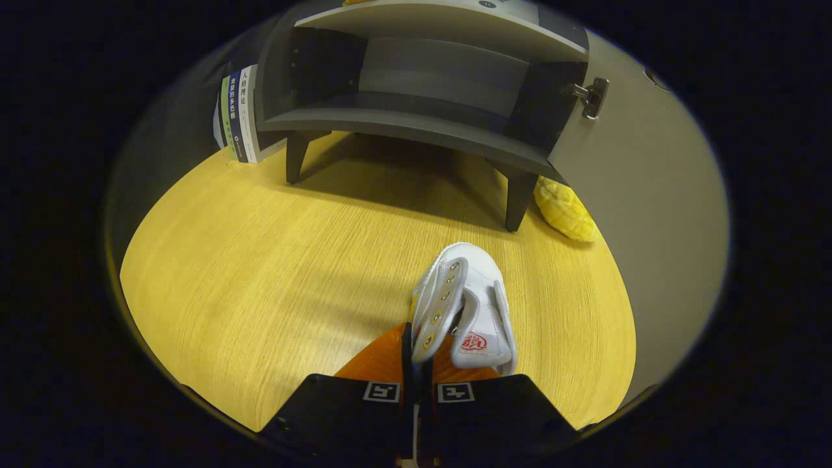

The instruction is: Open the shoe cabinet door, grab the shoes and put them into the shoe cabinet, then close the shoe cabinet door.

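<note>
A small white shoe [469, 305] with a red mark on its tongue hangs just ahead of my fingers, toe pointing away toward the cabinet. My gripper [416, 361] is shut on the shoe's eyelet flap, both fingers pressed together on it. Beyond the shoe stands the dark shoe cabinet [416, 123] on short legs, its compartment open and nothing inside. Its door [643, 214] is swung out to the right, with a metal hinge [591, 97] at its upper inner corner. All of this rests on a yellow wooden tabletop [273, 273].
A few books [237, 117] stand upright against the cabinet's left side. A yellow bumpy object like a bread bun [564, 209] lies by the cabinet's right front leg [517, 201], close to the open door. The left front leg [296, 156] stands nearer the books.
</note>
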Demonstrator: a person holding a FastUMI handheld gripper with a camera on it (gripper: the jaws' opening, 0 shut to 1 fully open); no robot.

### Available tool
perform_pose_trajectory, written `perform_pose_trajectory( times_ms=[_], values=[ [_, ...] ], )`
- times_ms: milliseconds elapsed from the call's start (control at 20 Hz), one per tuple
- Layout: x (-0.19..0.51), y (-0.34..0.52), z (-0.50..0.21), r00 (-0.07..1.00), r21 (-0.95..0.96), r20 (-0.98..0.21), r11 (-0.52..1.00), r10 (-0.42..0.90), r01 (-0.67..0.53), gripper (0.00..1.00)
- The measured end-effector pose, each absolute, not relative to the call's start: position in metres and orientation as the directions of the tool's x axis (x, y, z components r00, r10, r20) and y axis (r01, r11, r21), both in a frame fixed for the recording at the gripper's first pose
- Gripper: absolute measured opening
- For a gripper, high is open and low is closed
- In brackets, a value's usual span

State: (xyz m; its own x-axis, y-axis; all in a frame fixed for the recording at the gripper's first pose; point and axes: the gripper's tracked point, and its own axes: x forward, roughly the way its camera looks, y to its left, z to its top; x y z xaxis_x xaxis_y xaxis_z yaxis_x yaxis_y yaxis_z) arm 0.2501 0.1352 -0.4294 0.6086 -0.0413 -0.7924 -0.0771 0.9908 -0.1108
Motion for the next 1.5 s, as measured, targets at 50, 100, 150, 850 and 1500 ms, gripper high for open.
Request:
perform_pose_trajectory(
  times_ms=[50, 100, 150, 850, 1500],
  values=[
    [0.25, 0.139, -0.424, 0.611, -0.1, -0.791, 0.992, -0.035, -0.073, 0.07],
    [0.248, 0.143, -0.425, 0.61, -0.084, -0.792, 0.995, -0.029, -0.061, 0.02],
    [0.248, 0.146, -0.428, 0.604, -0.072, -0.797, 0.996, -0.024, -0.056, 0.02],
    [0.225, 0.16, -0.277, 0.731, -0.095, -0.682, 0.995, -0.039, -0.036, 0.02],
    [0.293, 0.155, -0.068, 0.9, -0.123, -0.431, 0.992, -0.057, 0.004, 0.02]
  ],
)
